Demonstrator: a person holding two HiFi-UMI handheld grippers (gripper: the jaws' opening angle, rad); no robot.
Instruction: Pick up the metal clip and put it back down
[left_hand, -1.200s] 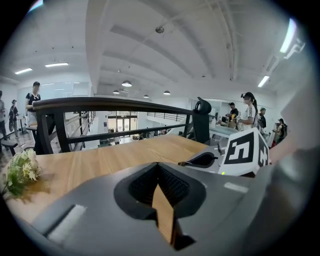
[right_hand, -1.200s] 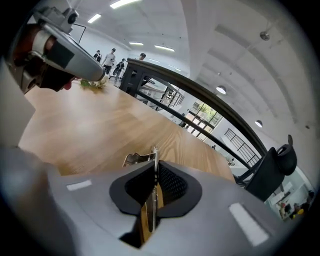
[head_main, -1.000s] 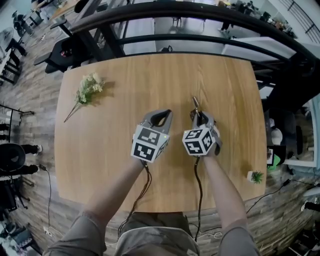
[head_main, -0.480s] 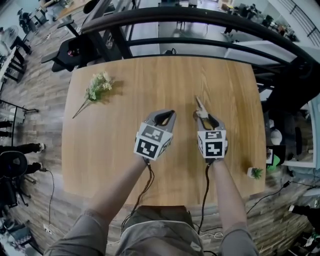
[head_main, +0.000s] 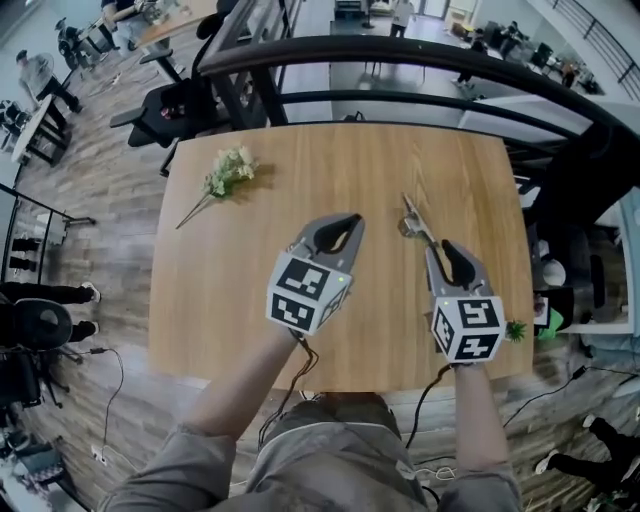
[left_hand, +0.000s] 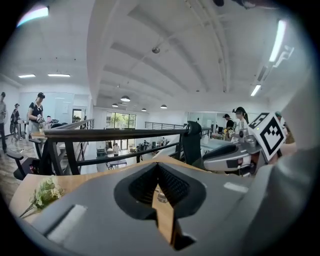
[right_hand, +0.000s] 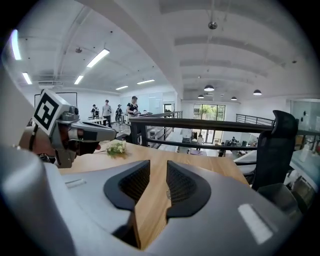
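The metal clip (head_main: 411, 222) lies flat on the wooden table (head_main: 300, 165), right of centre. My right gripper (head_main: 443, 247) sits just behind the clip, a short gap away from it. Its jaws are closing, and the right gripper view (right_hand: 158, 167) shows only bare table between the ribbed pads. My left gripper (head_main: 352, 218) hovers over the middle of the table, left of the clip. In the left gripper view (left_hand: 158, 167) its tips meet and hold nothing.
A sprig of white flowers (head_main: 228, 172) lies at the table's far left. A tiny potted plant (head_main: 515, 330) stands at the near right edge. A black railing (head_main: 400, 50) curves behind the table, and an office chair (right_hand: 272, 145) stands past its right side.
The right gripper let go of the clip and drew back toward me and to the right. The clip now rests on the table. The left gripper kept its place.
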